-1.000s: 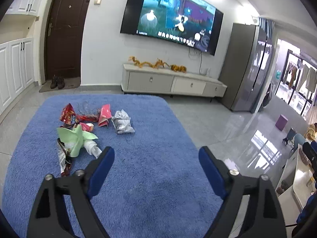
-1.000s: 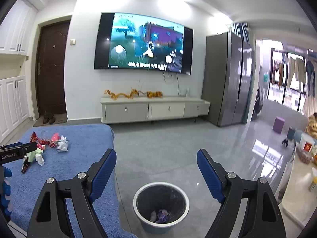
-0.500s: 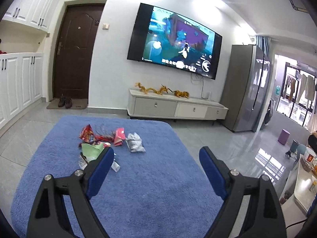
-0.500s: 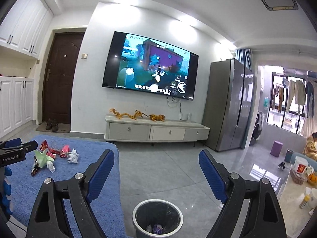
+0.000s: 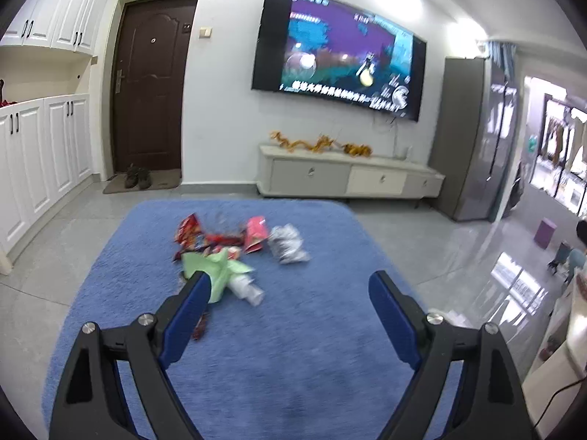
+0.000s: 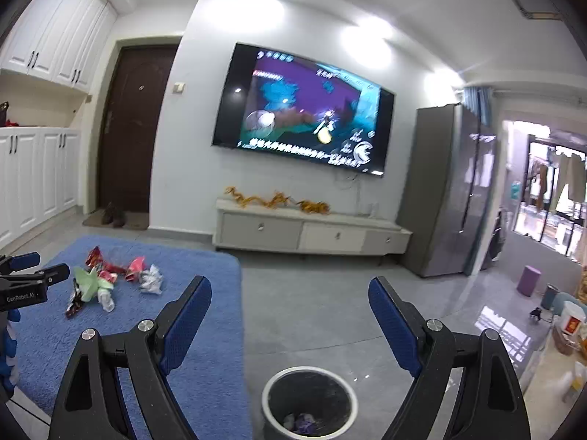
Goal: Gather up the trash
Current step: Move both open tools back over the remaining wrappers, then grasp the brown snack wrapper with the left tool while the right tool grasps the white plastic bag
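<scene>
Both the left gripper (image 5: 290, 289) and the right gripper (image 6: 290, 295) stood wide open and held nothing, while the trash pile (image 5: 234, 253) lay at centre frame on the blue rug (image 5: 312, 348) and the bin (image 6: 310, 401) sat bottom centre in the right wrist view.

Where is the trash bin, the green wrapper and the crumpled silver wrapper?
trash bin (image 6: 269, 396): right wrist view, on its pale rim.
green wrapper (image 5: 205, 264): left wrist view, on its flat middle.
silver wrapper (image 5: 288, 244): left wrist view, on its crumpled middle.
</scene>
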A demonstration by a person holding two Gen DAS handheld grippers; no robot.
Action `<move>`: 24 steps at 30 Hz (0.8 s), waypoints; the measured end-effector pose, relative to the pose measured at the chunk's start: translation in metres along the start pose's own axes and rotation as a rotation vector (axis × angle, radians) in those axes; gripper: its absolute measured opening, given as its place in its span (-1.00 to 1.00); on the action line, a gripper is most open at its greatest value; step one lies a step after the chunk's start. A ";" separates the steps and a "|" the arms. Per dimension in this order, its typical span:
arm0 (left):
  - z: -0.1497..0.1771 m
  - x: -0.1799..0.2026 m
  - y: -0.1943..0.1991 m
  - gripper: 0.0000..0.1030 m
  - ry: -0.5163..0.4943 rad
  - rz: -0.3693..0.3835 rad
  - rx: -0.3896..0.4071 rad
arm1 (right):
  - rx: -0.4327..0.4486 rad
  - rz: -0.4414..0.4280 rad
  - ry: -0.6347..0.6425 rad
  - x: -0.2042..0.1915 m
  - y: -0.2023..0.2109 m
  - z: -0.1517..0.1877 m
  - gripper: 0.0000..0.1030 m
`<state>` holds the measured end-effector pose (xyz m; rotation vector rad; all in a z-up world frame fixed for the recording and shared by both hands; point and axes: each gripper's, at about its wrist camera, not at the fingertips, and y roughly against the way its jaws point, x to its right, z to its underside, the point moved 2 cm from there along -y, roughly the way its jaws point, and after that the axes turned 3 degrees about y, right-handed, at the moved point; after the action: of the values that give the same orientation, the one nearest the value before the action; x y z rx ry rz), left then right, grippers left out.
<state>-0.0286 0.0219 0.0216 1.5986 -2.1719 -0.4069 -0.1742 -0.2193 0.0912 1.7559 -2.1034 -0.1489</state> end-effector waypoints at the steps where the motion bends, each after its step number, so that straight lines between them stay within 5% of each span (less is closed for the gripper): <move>1: 0.003 -0.007 -0.006 0.70 -0.004 -0.020 -0.018 | -0.012 -0.029 0.002 -0.005 -0.009 0.001 0.69; 10: 0.022 -0.089 -0.057 0.69 0.061 -0.141 -0.163 | -0.160 -0.302 0.028 -0.069 -0.098 0.011 0.68; 24: 0.035 -0.125 -0.148 0.17 0.103 -0.111 -0.325 | -0.347 -0.645 0.033 -0.170 -0.225 0.025 0.36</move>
<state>0.1098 0.0960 -0.0971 1.5234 -1.8358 -0.6590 0.0470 -0.1057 -0.0441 2.1113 -1.3135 -0.6129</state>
